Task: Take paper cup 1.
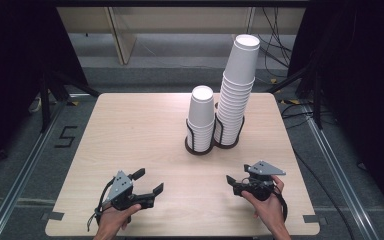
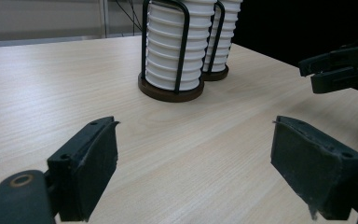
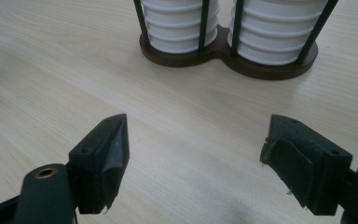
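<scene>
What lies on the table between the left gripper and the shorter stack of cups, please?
Nothing: between the left gripper and the shorter stack of cups there is bare wooden table, as the high view and left gripper view show.

Pale wooden table (image 1: 130, 150), two stacks of white paper cups in a dark double holder (image 1: 200, 146), short stack (image 1: 201, 115) beside tall leaning stack (image 1: 236, 87), left gripper (image 1: 149, 182) and right gripper (image 1: 231, 180) near the front edge, jaws apart, nothing between them

Two upright stacks of white paper cups (image 1: 201, 112), taller (image 1: 237, 85) at right, in dark double-ring holder (image 1: 199, 148) mid-table.
</scene>
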